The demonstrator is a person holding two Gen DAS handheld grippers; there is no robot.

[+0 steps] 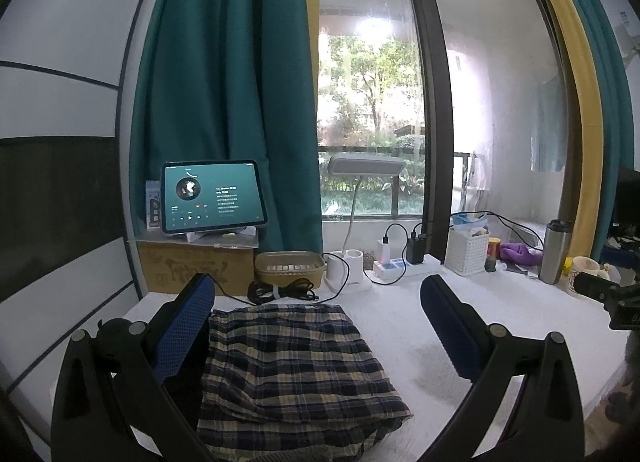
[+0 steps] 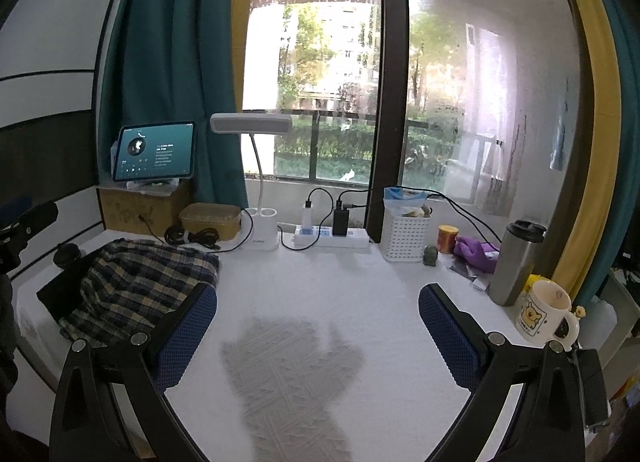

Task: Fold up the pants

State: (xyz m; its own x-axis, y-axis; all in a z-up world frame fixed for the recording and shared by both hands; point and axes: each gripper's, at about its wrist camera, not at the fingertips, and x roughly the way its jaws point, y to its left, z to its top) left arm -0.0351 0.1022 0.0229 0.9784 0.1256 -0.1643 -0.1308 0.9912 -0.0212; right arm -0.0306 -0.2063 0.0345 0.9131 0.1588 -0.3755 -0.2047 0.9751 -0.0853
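The plaid pants, dark blue and cream, lie folded into a compact bundle on the white table. My left gripper is open and empty, held above the bundle, its left blue pad over the bundle's left edge. In the right wrist view the pants lie at the left of the table. My right gripper is open and empty above bare cloth, to the right of the pants, and its shadow falls on the cloth.
Along the back stand a tablet on a cardboard box, a coiled black cable, a desk lamp, a power strip and a white basket. A steel tumbler and a mug stand at the right.
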